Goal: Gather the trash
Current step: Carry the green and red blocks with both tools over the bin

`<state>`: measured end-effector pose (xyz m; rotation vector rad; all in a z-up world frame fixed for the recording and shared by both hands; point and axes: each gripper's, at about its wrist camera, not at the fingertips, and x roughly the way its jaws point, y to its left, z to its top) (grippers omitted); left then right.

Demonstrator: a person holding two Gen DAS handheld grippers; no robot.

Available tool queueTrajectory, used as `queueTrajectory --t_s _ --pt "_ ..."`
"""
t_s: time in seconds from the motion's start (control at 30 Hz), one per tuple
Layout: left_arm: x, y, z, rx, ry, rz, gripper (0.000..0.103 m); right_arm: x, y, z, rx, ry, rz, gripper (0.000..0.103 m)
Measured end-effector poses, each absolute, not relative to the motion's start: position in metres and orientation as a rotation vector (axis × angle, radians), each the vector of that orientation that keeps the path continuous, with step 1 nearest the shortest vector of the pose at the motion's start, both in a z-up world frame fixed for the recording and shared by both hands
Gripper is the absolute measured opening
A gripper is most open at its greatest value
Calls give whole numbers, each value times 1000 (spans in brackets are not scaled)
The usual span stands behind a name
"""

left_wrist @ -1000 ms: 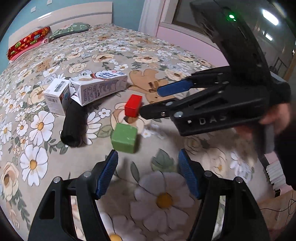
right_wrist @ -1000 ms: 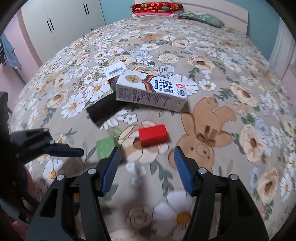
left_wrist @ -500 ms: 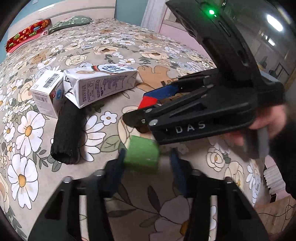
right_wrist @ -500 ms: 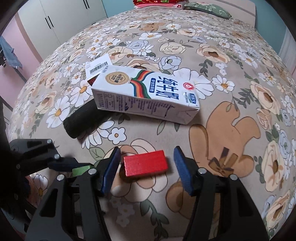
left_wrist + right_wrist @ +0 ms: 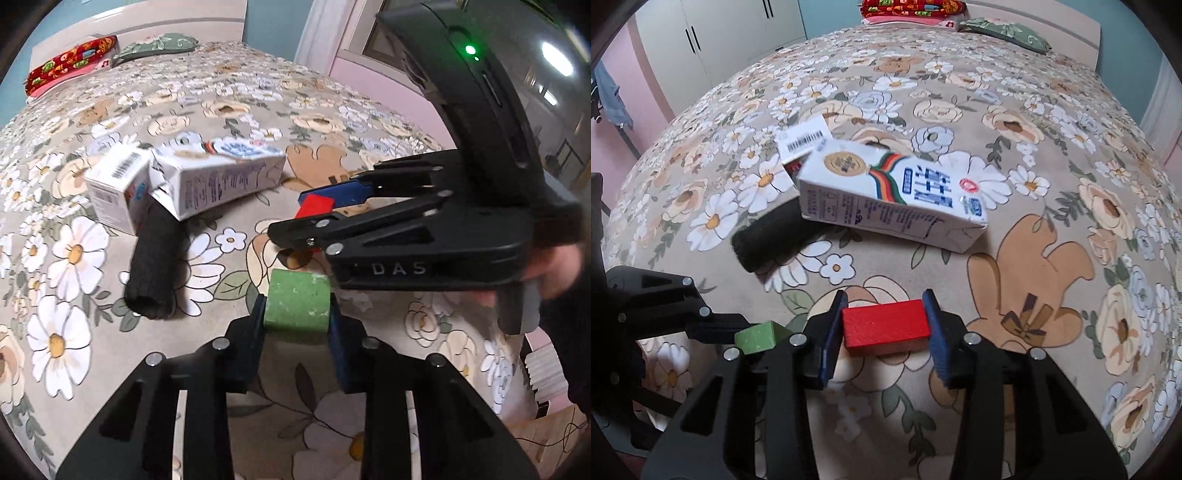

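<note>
On the floral bedspread, my left gripper point(image 5: 296, 317) is shut on a green block point(image 5: 297, 301), its blue pads pressed on both sides. My right gripper point(image 5: 884, 328) is shut on a red block point(image 5: 885, 326); in the left wrist view the right gripper point(image 5: 314, 214) reaches in from the right with the red block point(image 5: 314, 206) between its fingers. The green block point(image 5: 759, 336) also shows at the lower left of the right wrist view. A white milk carton point(image 5: 890, 201), a small barcoded box point(image 5: 803, 142) and a black roll point(image 5: 772, 238) lie just beyond.
The milk carton point(image 5: 218, 181), small box point(image 5: 116, 188) and black roll point(image 5: 153, 266) lie together left of the grippers. Pillows point(image 5: 912, 9) sit at the headboard. White wardrobes point(image 5: 713, 29) stand beyond the bed's left edge. The bed edge drops off at right in the left wrist view.
Both grippers moved forward and closed: the left onto the green block, the right onto the red block. The carton, box and roll stayed put.
</note>
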<state>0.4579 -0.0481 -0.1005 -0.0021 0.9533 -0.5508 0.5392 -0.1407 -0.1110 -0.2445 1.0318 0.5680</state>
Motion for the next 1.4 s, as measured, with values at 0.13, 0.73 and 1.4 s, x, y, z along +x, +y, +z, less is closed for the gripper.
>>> queueTrajectory --t_s 0.13,0.73,1.4 --pt "450 -44 -81 5 937 -507 34 526 -141 -82 -249 994 558 43" --pt "348 6 94 16 725 -260 34 392 -145 104 -280 739 506 43" --pt "190 36 184 20 607 -168 34 207 -161 212 -309 548 532 43"
